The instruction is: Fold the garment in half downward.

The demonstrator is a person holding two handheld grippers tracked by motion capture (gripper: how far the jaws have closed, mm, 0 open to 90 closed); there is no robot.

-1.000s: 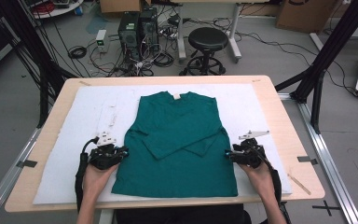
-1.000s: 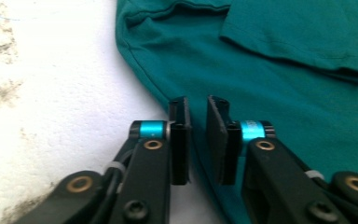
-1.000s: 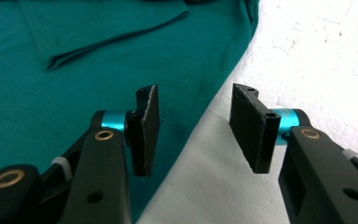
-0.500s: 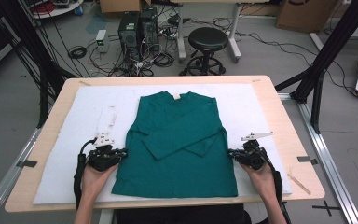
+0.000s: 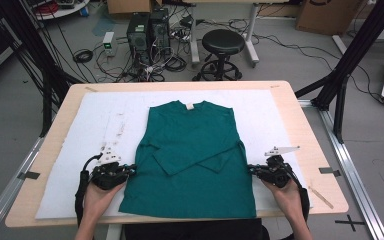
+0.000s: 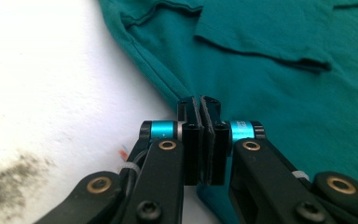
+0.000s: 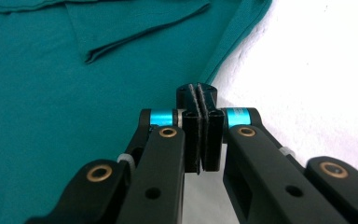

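Note:
A teal long-sleeved shirt (image 5: 192,150) lies flat, front up, on the white sheet (image 5: 95,125), its sleeves folded across the chest. My left gripper (image 5: 130,170) sits at the shirt's left side edge, low on the body. In the left gripper view the left gripper (image 6: 199,100) is shut, with the hem of the shirt (image 6: 270,70) running into its pads. My right gripper (image 5: 251,170) mirrors it at the right side edge. The right gripper view shows the right gripper (image 7: 199,88) shut on the seam of the shirt (image 7: 51,93).
The white sheet covers most of the wooden table (image 5: 305,115). Dark smudges (image 6: 14,182) mark the sheet left of the shirt. A black stool (image 5: 222,42) and computer towers (image 5: 147,30) stand on the floor beyond the table's far edge.
Both hands stay at the shirt's sides. The right gripper's jaws look narrower than a second ago, drawn together at the shirt's edge.

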